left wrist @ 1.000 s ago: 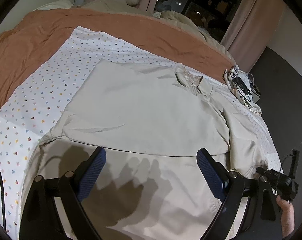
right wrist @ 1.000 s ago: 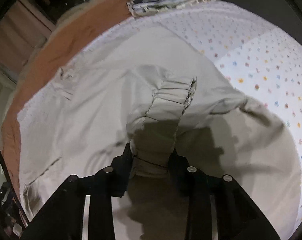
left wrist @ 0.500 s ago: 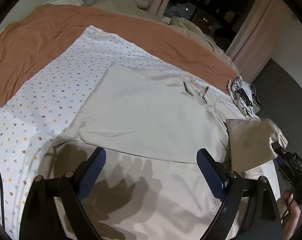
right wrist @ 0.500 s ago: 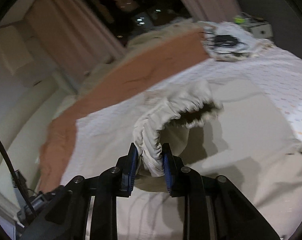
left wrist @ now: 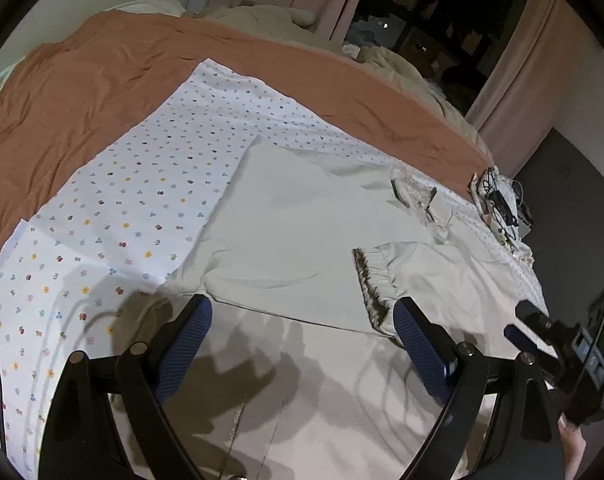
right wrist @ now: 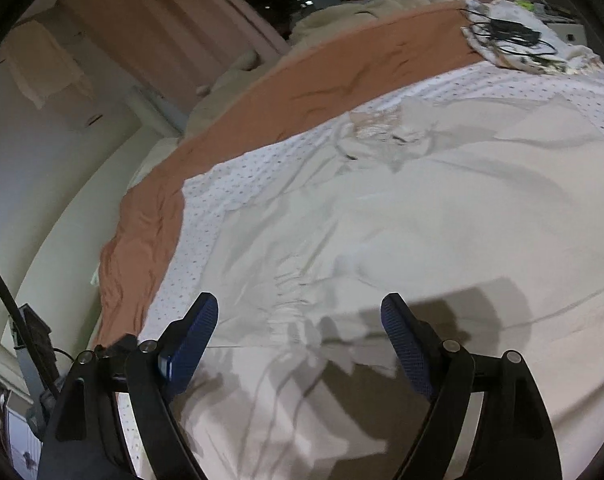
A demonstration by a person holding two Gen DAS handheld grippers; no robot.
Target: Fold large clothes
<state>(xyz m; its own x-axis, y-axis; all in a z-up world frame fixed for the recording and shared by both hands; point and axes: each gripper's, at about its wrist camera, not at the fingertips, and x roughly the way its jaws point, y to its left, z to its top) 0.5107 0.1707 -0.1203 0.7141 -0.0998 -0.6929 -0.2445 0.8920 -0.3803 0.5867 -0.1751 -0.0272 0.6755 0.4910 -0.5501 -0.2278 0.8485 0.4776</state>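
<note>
Now the right hand-held gripper (right wrist: pixel 300 344) is opening, nothing between its pads, just above the beige garment (left wrist: pixel 302 232); its gathered cuff (left wrist: pixel 375 284) lies folded inward. Left hand-held gripper (left wrist: pixel 302 344) hovers apart.

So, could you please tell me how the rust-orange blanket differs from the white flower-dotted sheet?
The rust-orange blanket is plain; the white flower-dotted sheet carries small coloured flowers. The blanket lies farther back and is rumpled, while the sheet lies nearer and flatter, under the beige garment. Both are spread over the bed.
</note>
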